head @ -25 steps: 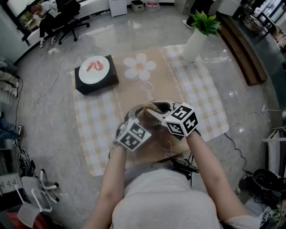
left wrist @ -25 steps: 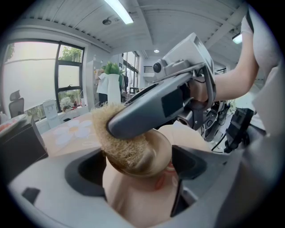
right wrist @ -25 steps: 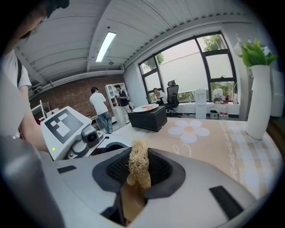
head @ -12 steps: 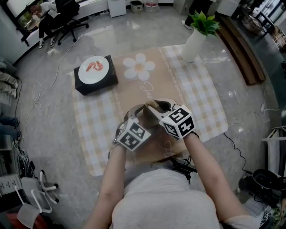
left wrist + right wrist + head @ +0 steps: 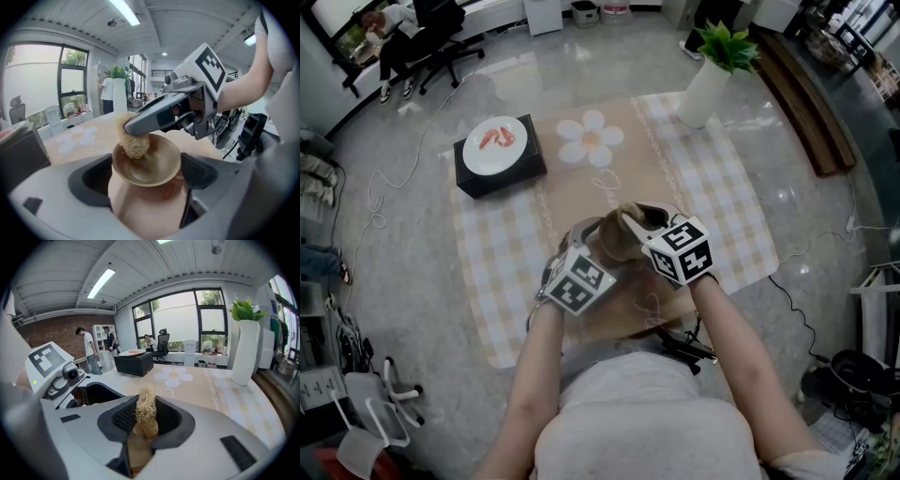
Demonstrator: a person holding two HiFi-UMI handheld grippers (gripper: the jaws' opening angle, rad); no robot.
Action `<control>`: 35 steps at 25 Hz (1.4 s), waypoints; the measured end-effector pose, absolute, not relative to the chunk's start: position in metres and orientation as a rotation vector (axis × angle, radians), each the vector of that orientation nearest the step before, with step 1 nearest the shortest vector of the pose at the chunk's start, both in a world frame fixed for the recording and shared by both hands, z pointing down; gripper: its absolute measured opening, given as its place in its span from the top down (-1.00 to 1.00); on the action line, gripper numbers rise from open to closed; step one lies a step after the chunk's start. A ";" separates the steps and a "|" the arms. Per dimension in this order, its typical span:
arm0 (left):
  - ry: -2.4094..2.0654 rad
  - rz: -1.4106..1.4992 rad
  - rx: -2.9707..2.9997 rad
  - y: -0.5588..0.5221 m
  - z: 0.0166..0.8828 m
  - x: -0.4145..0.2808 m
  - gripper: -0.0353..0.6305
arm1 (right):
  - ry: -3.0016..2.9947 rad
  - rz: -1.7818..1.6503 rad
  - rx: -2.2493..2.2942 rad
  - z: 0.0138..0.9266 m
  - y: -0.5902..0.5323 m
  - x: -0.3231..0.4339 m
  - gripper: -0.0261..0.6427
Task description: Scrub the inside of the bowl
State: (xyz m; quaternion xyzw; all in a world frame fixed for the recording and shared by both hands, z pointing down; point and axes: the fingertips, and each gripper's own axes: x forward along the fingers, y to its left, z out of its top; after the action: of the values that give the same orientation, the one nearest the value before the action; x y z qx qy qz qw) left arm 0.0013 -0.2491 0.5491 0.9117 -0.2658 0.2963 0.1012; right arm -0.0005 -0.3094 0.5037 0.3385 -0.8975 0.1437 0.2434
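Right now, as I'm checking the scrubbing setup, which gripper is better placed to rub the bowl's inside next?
The right gripper: its jaws are shut on the fibrous scrubber, which touches the inside of the bowl. The left gripper is shut on the bowl.

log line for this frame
step: scrub | left gripper: shut on bowl | right gripper: shut on scrubber | scrubber: inside bowl, against inner wall
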 end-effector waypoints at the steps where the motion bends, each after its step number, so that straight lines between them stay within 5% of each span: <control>1: -0.786 0.876 2.694 -0.249 0.549 0.001 -0.41 | -2.445 0.396 0.926 0.504 -0.309 0.002 0.64; 35: -0.770 0.863 2.691 -0.250 0.550 0.002 -0.41 | -2.556 0.851 0.646 0.509 -0.253 -0.010 0.64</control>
State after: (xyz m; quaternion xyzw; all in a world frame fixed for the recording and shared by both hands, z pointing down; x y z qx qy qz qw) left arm 0.0016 -0.2496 0.5498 0.9135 -0.2615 0.2930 0.1059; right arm -0.0098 -0.2533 0.5094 0.2291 -0.9067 0.3020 0.1848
